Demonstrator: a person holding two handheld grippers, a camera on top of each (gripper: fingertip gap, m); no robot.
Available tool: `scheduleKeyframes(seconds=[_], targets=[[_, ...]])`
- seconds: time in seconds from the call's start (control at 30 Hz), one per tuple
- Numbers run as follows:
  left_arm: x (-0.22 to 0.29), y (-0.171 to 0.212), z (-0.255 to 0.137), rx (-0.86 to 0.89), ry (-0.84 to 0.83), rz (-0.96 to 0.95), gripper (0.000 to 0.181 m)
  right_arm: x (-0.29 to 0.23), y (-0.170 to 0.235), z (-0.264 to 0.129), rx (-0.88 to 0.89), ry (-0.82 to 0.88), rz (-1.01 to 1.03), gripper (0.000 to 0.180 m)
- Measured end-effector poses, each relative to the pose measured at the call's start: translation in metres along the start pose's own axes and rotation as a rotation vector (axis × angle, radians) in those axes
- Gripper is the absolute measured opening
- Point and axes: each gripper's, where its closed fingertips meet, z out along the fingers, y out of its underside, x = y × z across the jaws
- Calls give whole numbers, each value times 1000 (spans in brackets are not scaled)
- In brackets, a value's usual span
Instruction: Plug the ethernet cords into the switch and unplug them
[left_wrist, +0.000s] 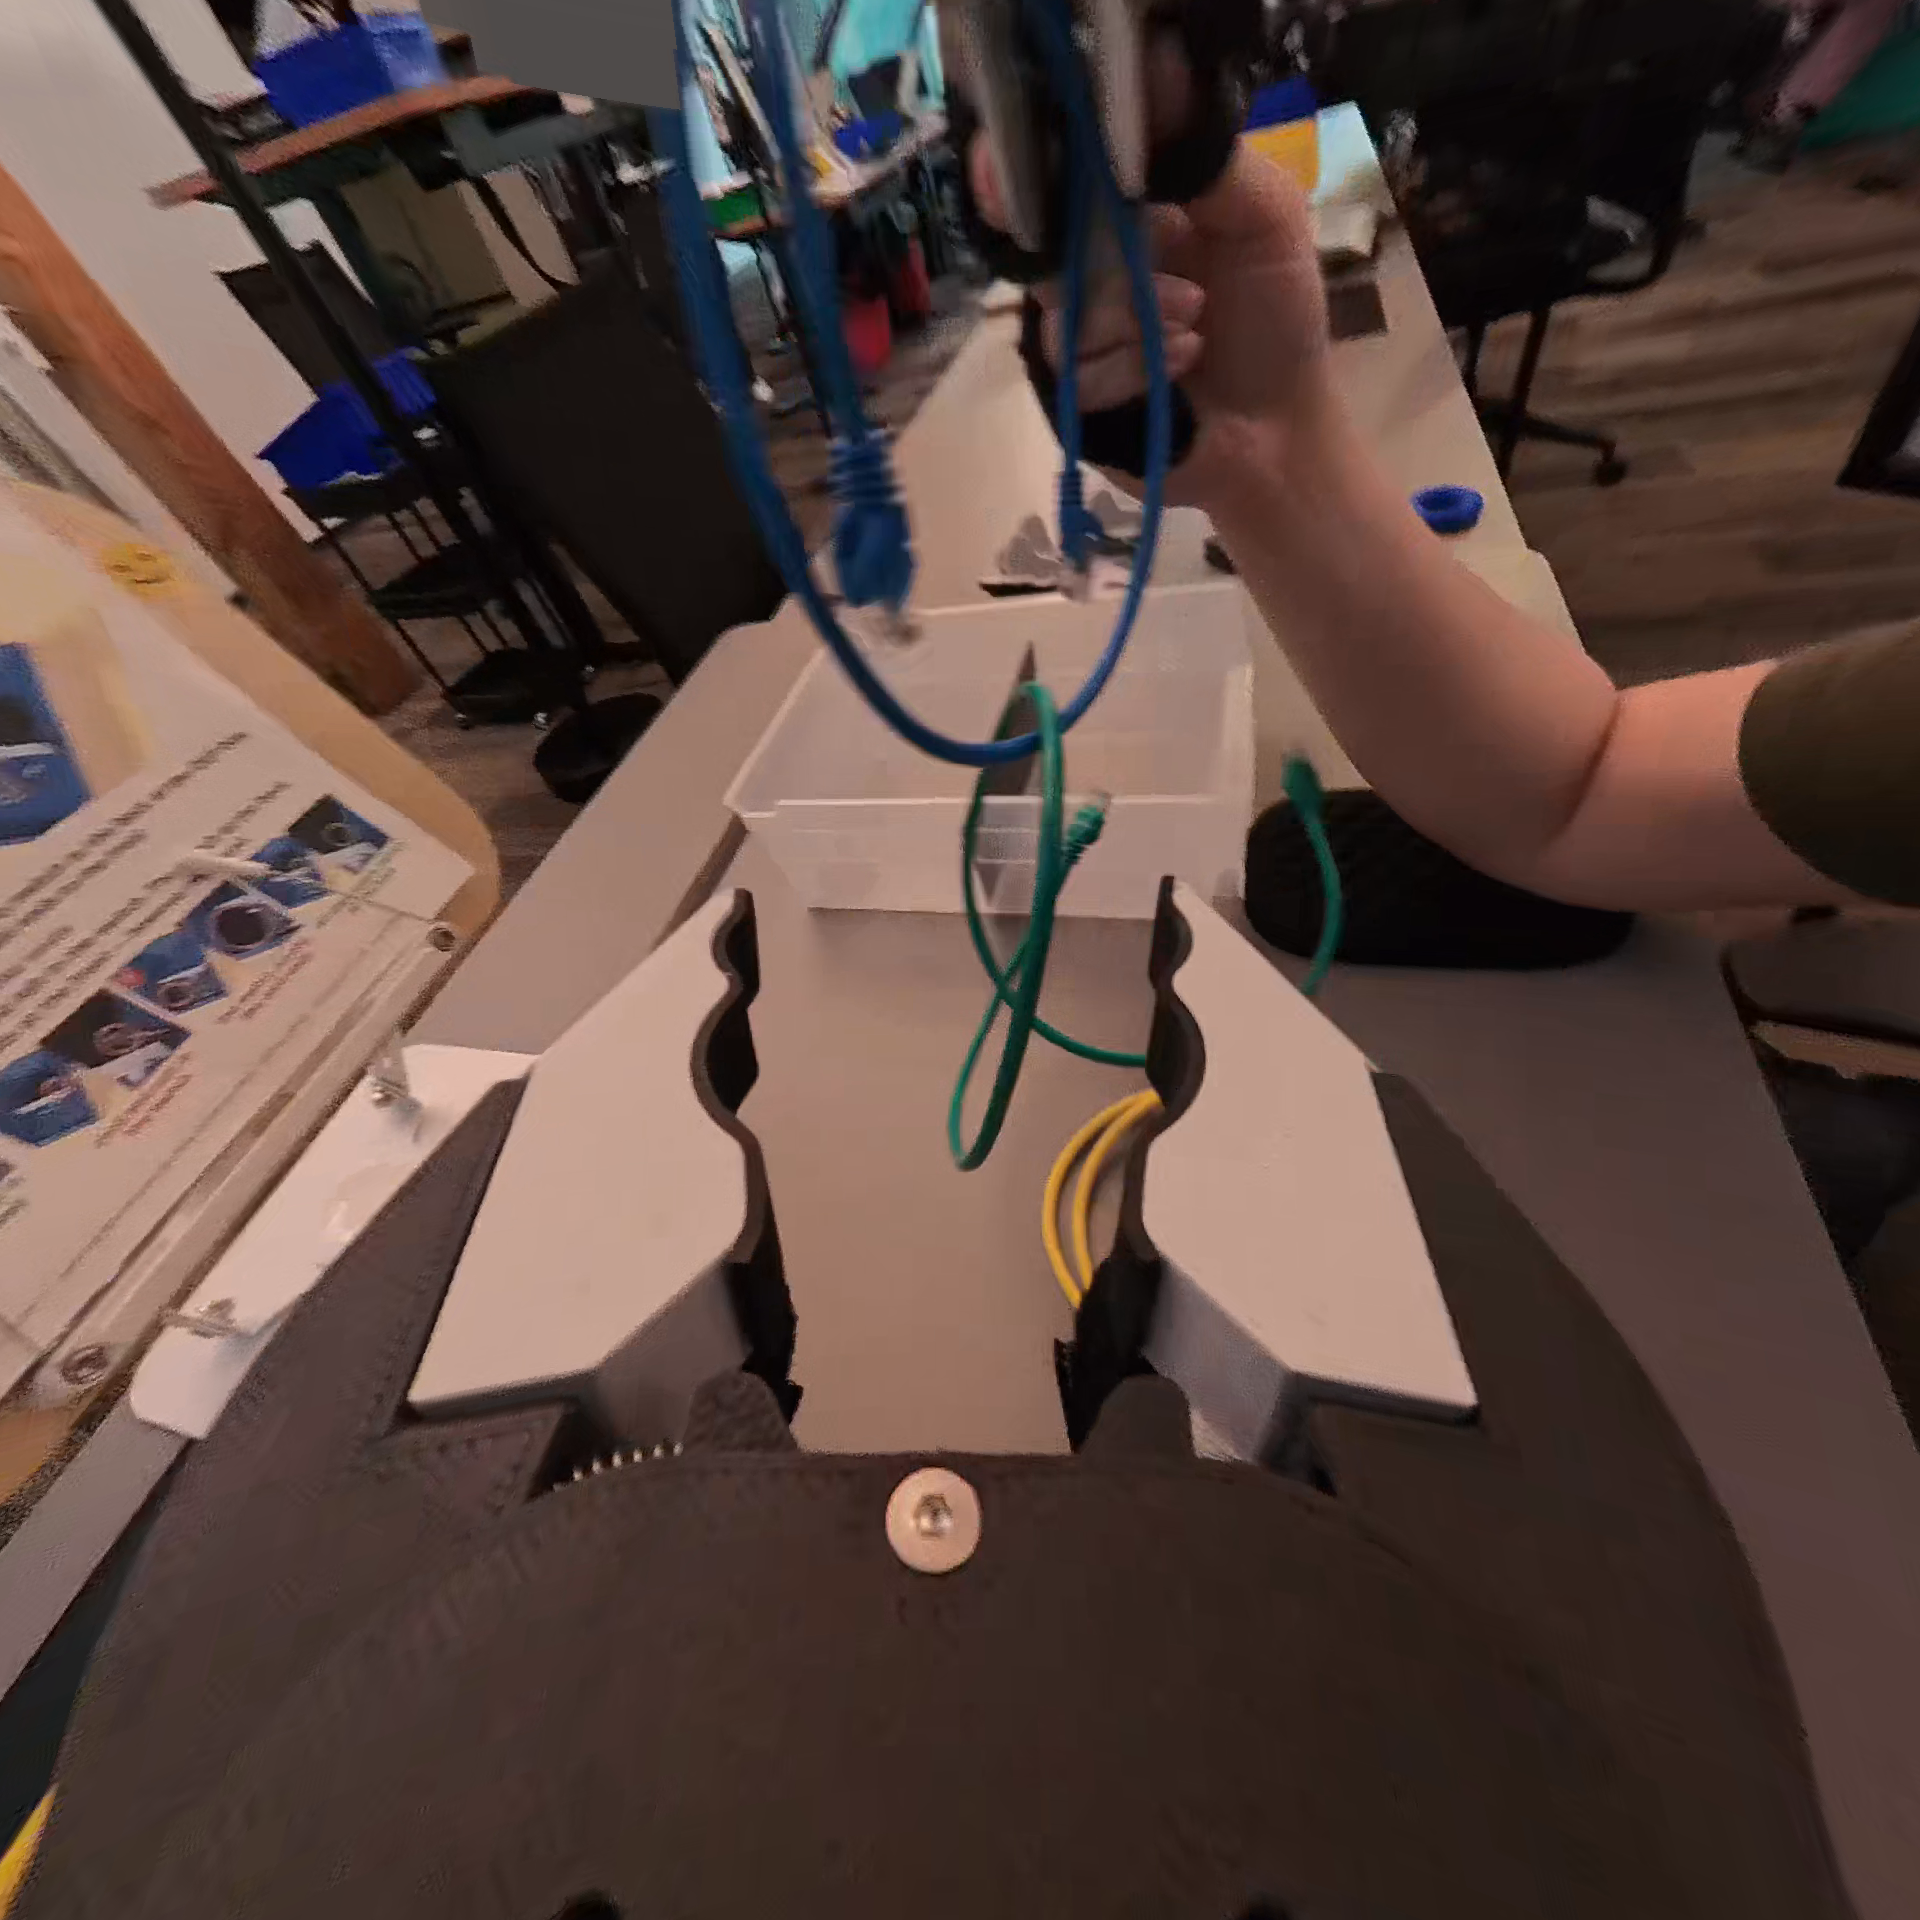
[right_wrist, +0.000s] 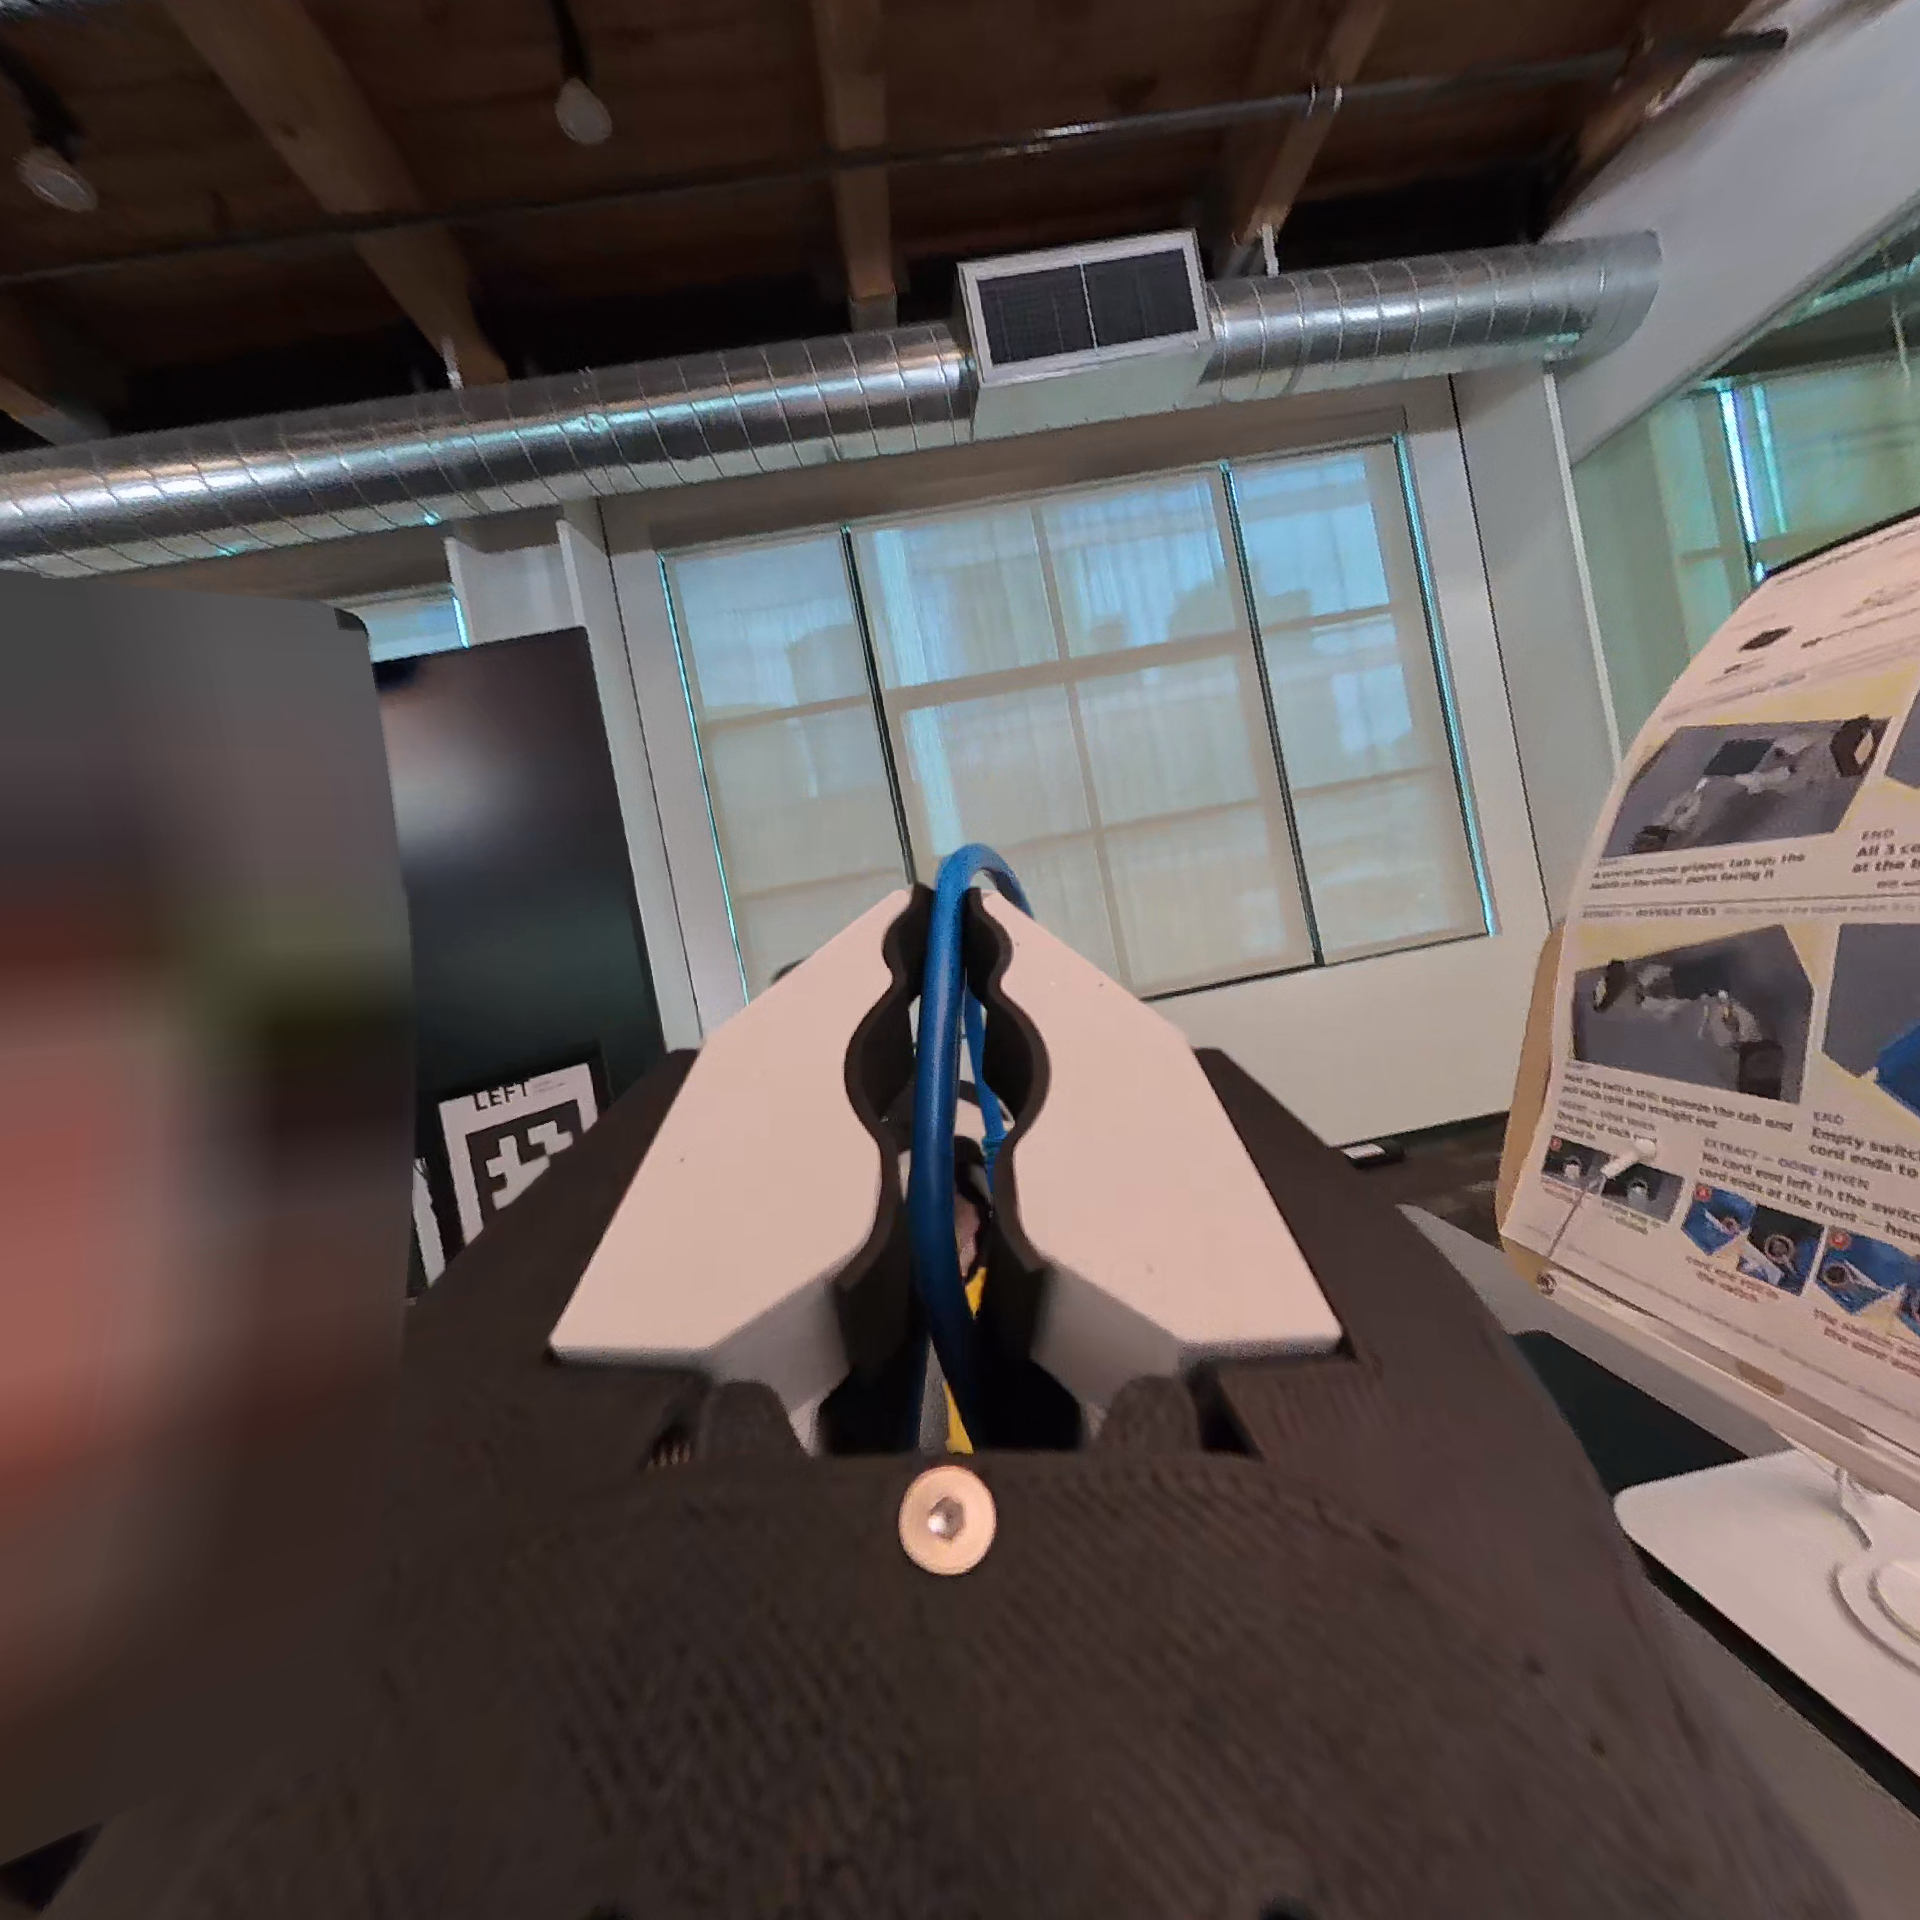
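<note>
In the left wrist view my left gripper (left_wrist: 956, 899) is open and empty, low over the grey table (left_wrist: 894, 1195). My right gripper (left_wrist: 1049, 125) is held high by a hand (left_wrist: 1236, 312), and a blue ethernet cord (left_wrist: 935, 738) hangs from it in a loop with both plugs dangling. A green cord (left_wrist: 997, 997) is hooked over that loop and hangs between my left fingers. A yellow cord (left_wrist: 1075, 1195) lies by the right finger. In the right wrist view my right gripper (right_wrist: 956, 909) points upward, shut on the blue cord (right_wrist: 930, 1091). No switch shows.
A clear plastic bin (left_wrist: 883, 831) stands on the table behind the cords, with a black pad (left_wrist: 1423, 894) to its right under the person's forearm. An instruction sheet on a stand (left_wrist: 208, 935) is at the left; it also shows in the right wrist view (right_wrist: 1714, 987). About 20 centimetres separates my left fingertips from my right.
</note>
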Motion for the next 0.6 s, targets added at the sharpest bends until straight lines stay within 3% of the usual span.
scheduleKeyframes(seconds=[0.23, 0.33, 0.43, 0.57, 0.6], targets=[[27, 23, 31, -137, 61, 27, 76, 2, 11, 13, 1, 29, 10, 5], [48, 23, 40, -123, 204, -95, 64, 8, 15, 16, -9, 74, -13, 5], [67, 20, 43, -111, 347, -206, 63, 13, 21, 19, -29, 107, -37, 5], [54, 32, 53, -163, 243, -196, 56, 15, 28, 23, -45, 123, -36, 5], [53, 39, 55, -193, 224, -172, 43, 15, 29, 24, -49, 123, -35, 5]])
